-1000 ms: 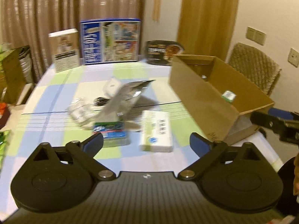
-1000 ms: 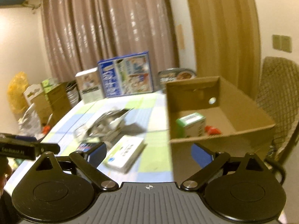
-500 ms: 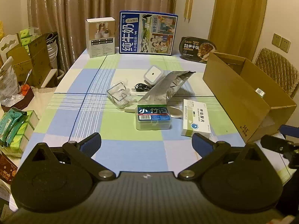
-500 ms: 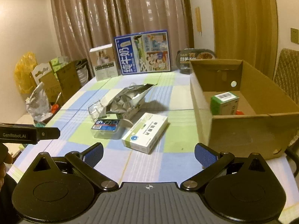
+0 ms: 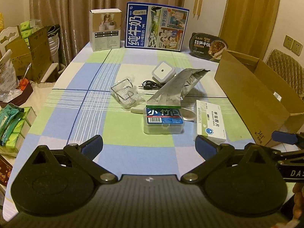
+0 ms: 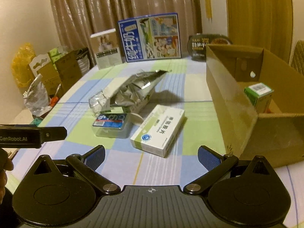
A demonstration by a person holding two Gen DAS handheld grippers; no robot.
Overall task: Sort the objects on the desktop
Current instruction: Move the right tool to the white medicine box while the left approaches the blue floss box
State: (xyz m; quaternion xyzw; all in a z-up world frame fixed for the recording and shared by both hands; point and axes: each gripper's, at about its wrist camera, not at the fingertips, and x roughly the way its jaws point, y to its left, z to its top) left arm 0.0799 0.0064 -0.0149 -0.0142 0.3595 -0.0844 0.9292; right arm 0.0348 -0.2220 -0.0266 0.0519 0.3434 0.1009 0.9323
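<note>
On the checked tablecloth lie a clear plastic box with a blue label [image 5: 163,122] [image 6: 111,123], a white medicine box [image 5: 210,119] [image 6: 158,132], a crumpled silver foil bag [image 5: 179,86] [image 6: 133,93], a clear packet with a wire clip [image 5: 126,93], a black cable [image 5: 151,85] and a white square night light [image 5: 163,72]. The open cardboard box [image 5: 252,95] [image 6: 228,98] stands at the right and holds a green-and-white carton [image 6: 259,95]. My left gripper [image 5: 149,145] is open, above the near table edge. My right gripper [image 6: 151,156] is open too, just short of the medicine box.
Along the table's far edge stand a blue milk carton case [image 5: 156,31], a white product box [image 5: 105,30] and a black meal tray [image 5: 208,46]. Cardboard boxes and bags [image 5: 28,55] crowd the floor at the left. A padded chair [image 5: 285,69] is behind the cardboard box.
Both grippers have come forward and lower toward the table, so the medicine box and the blue-labelled box look larger and nearer. Both stay open with nothing between the fingers.
</note>
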